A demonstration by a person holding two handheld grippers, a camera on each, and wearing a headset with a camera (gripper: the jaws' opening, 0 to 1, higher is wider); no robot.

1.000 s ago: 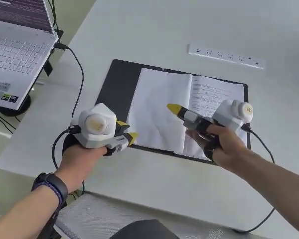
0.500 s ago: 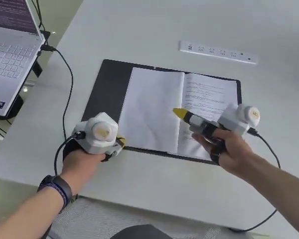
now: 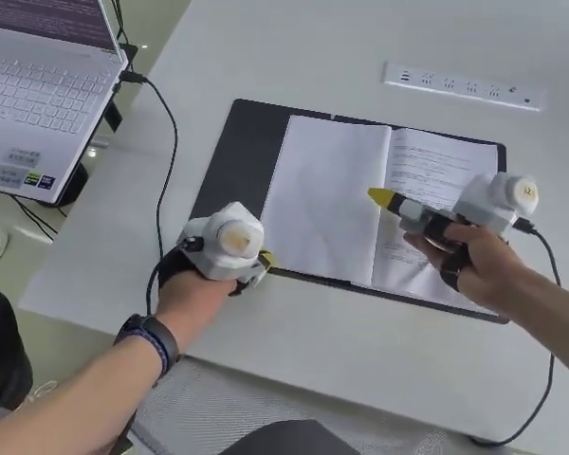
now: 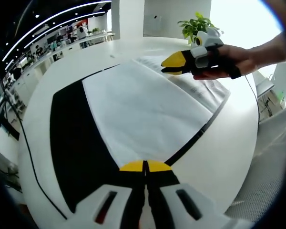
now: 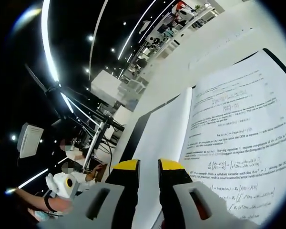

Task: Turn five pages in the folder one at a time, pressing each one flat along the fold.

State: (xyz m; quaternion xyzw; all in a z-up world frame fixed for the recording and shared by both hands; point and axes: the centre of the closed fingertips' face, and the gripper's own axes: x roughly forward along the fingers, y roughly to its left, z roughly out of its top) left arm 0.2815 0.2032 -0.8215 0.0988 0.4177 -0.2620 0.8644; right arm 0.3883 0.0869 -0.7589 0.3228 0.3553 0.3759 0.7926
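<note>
A black folder (image 3: 232, 156) lies open on the white table. A blank page (image 3: 322, 194) lies on its left half and a printed page (image 3: 441, 180) on its right. My right gripper (image 3: 380, 197) hovers low over the fold, yellow tips pointing left. In the right gripper view its fingertips (image 5: 126, 165) stand a narrow gap apart with nothing between them, over the blank page (image 5: 155, 138) and the printed page (image 5: 233, 124). My left gripper (image 3: 262, 262) rests at the folder's near edge. The left gripper (image 4: 145, 166) is shut and holds nothing; beyond it the right gripper (image 4: 174, 64) shows above the pages.
An open laptop (image 3: 38, 95) stands at the far left, and a black cable (image 3: 167, 123) runs from it past the folder. A white power strip (image 3: 465, 87) lies behind the folder. The table's near edge (image 3: 294, 374) is close below the folder, with a mesh chair (image 3: 209, 417) under it.
The camera has shifted. My right gripper's tip has drifted from over the blank page to the fold. My left gripper's tips looked spread a second ago and are together now.
</note>
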